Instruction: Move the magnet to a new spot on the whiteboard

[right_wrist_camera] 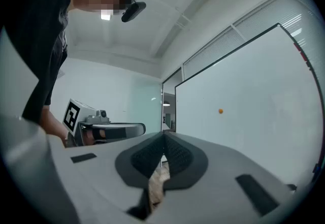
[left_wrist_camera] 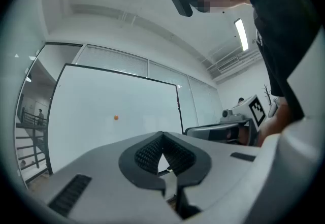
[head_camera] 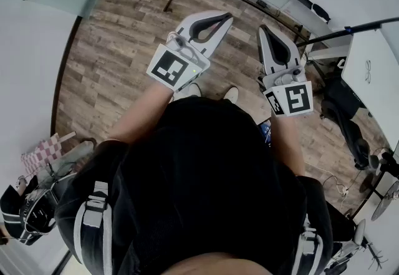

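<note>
Left gripper view: the whiteboard (left_wrist_camera: 101, 96) stands ahead, black-framed, and the magnet (left_wrist_camera: 116, 117) is a small orange dot stuck on its face, roughly mid-board and well in from the frame. Nothing else on the board that I can make out. My left gripper (left_wrist_camera: 162, 135) is well apart from the whiteboard, aimed level at it. Its jaws are pressed together, ribbed pads (left_wrist_camera: 147, 152) meeting at the tips, nothing between them. The right gripper (right_wrist_camera: 163, 135) reads the same in its own view: jaws fully together and empty, only a sliver of wood floor (head_camera: 118, 43) showing through the gap under the pads. From there the whiteboard fills the right side of the view and the magnet sits alone on the white surface, no tool touching it. Each gripper's view shows the other gripper just off the whiteboard's near edge. Head view: both grippers held out side by side — near each other, not touching — in front of the person's black top (head_camera: 212, 174).
</note>
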`<state>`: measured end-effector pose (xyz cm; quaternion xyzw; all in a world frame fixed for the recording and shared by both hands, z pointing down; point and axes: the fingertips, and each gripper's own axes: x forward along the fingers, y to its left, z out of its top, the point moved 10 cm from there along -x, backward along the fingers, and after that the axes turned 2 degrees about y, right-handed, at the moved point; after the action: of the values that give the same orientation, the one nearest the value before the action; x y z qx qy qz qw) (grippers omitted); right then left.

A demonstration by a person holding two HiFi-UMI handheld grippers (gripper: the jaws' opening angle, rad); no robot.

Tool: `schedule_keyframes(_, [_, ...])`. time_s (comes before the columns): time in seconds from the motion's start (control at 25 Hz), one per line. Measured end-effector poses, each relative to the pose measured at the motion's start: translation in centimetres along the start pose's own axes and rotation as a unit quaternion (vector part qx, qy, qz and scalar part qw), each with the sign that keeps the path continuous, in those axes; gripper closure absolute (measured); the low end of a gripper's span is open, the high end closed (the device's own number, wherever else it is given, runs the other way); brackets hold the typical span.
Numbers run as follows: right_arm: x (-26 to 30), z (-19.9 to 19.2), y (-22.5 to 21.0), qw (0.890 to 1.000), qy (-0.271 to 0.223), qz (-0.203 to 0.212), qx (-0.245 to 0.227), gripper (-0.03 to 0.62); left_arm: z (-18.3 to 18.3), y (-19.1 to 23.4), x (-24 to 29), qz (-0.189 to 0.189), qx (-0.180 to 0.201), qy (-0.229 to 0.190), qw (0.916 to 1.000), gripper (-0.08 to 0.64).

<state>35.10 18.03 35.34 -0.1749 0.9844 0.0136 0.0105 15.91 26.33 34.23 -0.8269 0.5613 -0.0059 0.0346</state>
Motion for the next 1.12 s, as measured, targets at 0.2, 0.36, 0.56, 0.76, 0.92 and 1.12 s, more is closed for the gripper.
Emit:
schedule_keyframes(0.2, [-0.3,0.0,-0.1,1.0,-0.004,-0.002,0.007,0.595,-0.2,-0.2,-0.1,0.0,0.001,0.005,1.0,0.558])
schedule_keyframes(0.36, [-0.5,0.0,-0.1,1.0,-0.003,-0.004,0.008,0.595,-0.4,-0.4,-0.3,-0.003,0.001,0.009,1.0,0.558])
schedule_keyframes(0.56, [-0.7,0.1,-0.1,1.0,-0.005,-0.004,0.012,0.595,-0.2,-0.8,-0.4,-0.001,0.005,0.004,1.0,0.558])
schedule_keyframes(0.76, [-1.2,0.2,-0.4,1.0,-0.005,-0.003,0.009,0.595,-0.1,-1.3,-0.1,-0.001,0.005,0.007,1.0,0.558])
schedule_keyframes(0.92, [-1.4,0.1,-0.7,1.0,-0.004,-0.001,0.011,0.595,-0.1,-1.5,0.1,0.004,0.004,0.008,1.0,0.558])
schedule_keyframes(1.12, [-1.7,-0.1,-1.4,1.0,-0.003,-0.001,0.01,0.595,-0.3,-1.8,0.6,0.006,0.0,0.016,0.9999,0.558])
